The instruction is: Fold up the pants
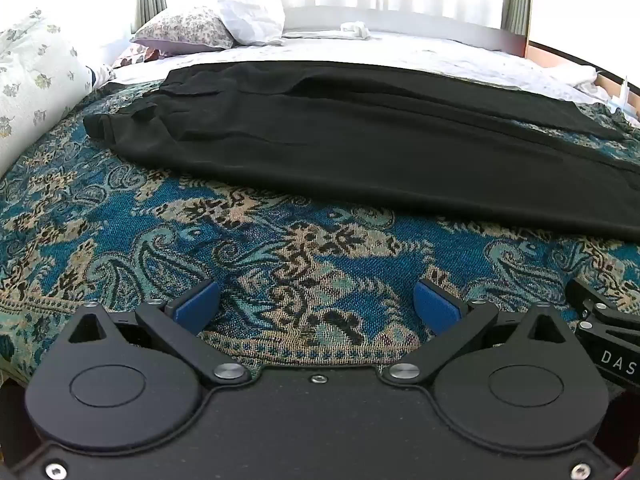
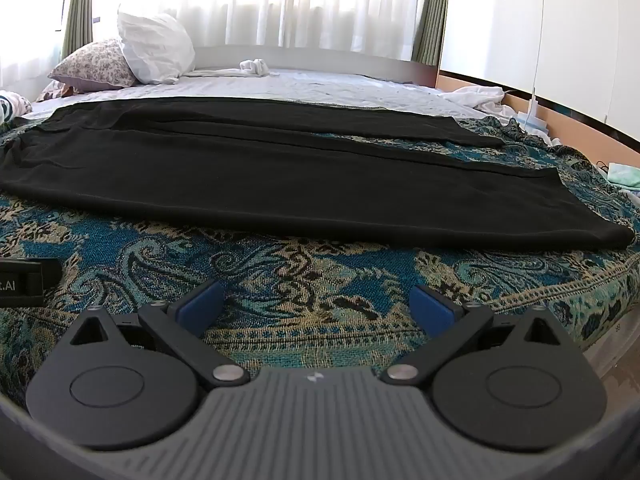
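Black pants (image 1: 360, 148) lie flat across a blue paisley bedspread (image 1: 280, 264), waistband to the left, legs running right. In the right wrist view the pants (image 2: 280, 184) end in two leg hems at the right. My left gripper (image 1: 316, 308) is open and empty, a little in front of the pants' near edge, over bare bedspread. My right gripper (image 2: 316, 308) is open and empty too, in front of the near leg. Part of the right gripper's body (image 1: 608, 332) shows at the right of the left wrist view.
Pillows (image 1: 208, 28) lie at the far left of the bed, and a large floral pillow (image 1: 36, 80) at the left. A white sheet (image 2: 320, 84) covers the far half. The bed's right edge (image 2: 600, 308) drops off. White cloth (image 2: 476, 96) is bunched at the far right.
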`<action>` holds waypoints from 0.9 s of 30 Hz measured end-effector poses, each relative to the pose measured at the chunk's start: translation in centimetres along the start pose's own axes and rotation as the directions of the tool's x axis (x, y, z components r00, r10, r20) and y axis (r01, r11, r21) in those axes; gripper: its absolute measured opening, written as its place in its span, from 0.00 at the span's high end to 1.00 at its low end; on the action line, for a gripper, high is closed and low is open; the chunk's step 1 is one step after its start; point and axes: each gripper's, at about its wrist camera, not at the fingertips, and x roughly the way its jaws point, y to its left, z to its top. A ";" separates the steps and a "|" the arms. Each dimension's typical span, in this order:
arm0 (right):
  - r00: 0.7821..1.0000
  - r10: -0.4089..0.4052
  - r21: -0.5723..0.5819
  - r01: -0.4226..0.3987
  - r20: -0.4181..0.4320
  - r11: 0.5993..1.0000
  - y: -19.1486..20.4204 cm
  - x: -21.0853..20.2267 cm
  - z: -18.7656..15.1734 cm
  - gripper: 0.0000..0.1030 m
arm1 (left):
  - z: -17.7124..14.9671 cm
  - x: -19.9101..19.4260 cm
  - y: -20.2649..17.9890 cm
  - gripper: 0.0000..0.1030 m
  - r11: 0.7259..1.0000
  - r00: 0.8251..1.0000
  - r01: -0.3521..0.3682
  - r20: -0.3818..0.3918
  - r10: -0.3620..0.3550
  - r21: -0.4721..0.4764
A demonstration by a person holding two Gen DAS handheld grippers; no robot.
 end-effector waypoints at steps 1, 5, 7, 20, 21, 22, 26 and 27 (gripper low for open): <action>1.000 0.001 0.001 -0.001 -0.001 1.000 0.0 0.0 0.0 0.00 | -0.1 -0.1 0.0 0.00 1.000 1.000 0.000 0.000 0.000 0.000; 1.000 0.001 0.002 -0.001 0.000 1.000 0.0 0.0 0.0 0.00 | -0.5 -0.4 -0.3 0.00 1.000 1.000 -0.001 0.002 0.001 -0.001; 1.000 0.000 0.002 0.000 0.001 1.000 0.0 0.0 -0.1 0.00 | 0.2 -0.2 -0.1 0.00 1.000 1.000 0.003 -0.008 -0.003 -0.003; 1.000 0.000 0.000 0.000 -0.001 1.000 0.0 0.0 0.0 0.00 | 0.2 0.2 0.0 0.00 1.000 1.000 0.002 -0.016 -0.002 0.000; 1.000 0.000 0.000 0.000 -0.001 1.000 0.0 0.0 0.0 0.00 | 0.2 0.2 0.0 0.00 1.000 1.000 0.002 -0.016 -0.002 -0.001; 1.000 0.000 0.000 0.000 -0.001 1.000 0.0 0.0 0.0 0.00 | 0.2 0.2 0.0 0.00 1.000 1.000 0.002 -0.016 -0.002 -0.001; 1.000 0.000 0.000 0.000 -0.001 1.000 0.0 -0.1 0.0 0.00 | 0.1 0.2 -0.1 0.00 1.000 1.000 0.002 -0.015 -0.002 -0.001; 1.000 0.000 0.000 0.000 -0.001 1.000 0.0 -0.1 0.0 0.00 | 0.0 0.2 -0.1 0.00 1.000 1.000 0.002 -0.015 -0.002 -0.002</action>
